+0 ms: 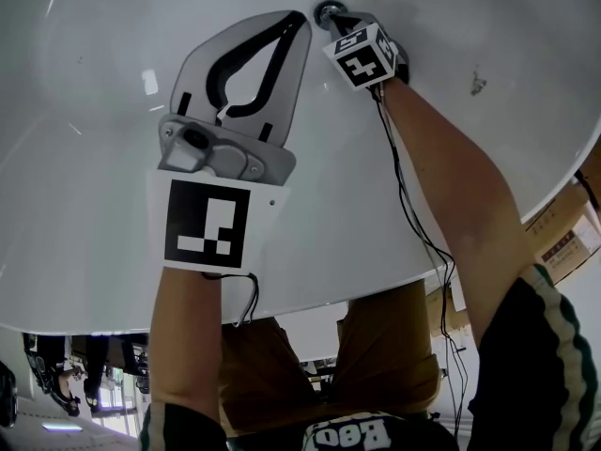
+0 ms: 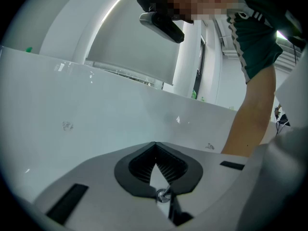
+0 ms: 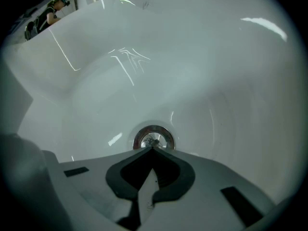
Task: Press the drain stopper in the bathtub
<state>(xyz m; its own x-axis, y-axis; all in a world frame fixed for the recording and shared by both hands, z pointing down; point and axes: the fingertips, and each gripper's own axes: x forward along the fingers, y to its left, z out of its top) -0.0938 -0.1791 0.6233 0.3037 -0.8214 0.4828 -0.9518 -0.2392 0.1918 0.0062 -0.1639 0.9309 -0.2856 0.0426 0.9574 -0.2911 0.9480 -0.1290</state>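
A round chrome drain stopper [image 3: 154,138] sits in the floor of the white bathtub [image 3: 202,71]. My right gripper [image 3: 153,148] is shut and empty, its joined tips right at the stopper's near rim. In the head view the stopper [image 1: 328,11] shows just past the right gripper [image 1: 338,21], at the top middle. My left gripper [image 1: 299,19] hovers beside it on the left, shut on nothing. The left gripper view has the left gripper [image 2: 155,144] facing the bathtub's pale inner wall [image 2: 96,105], with no stopper in sight.
A black cable [image 1: 413,214] runs from the right gripper along the person's forearm. A small dark mark [image 1: 478,83] is on the tub surface to the right. Cardboard boxes [image 1: 563,242] stand outside the tub rim. The person's arm [image 2: 250,114] crosses the left gripper view.
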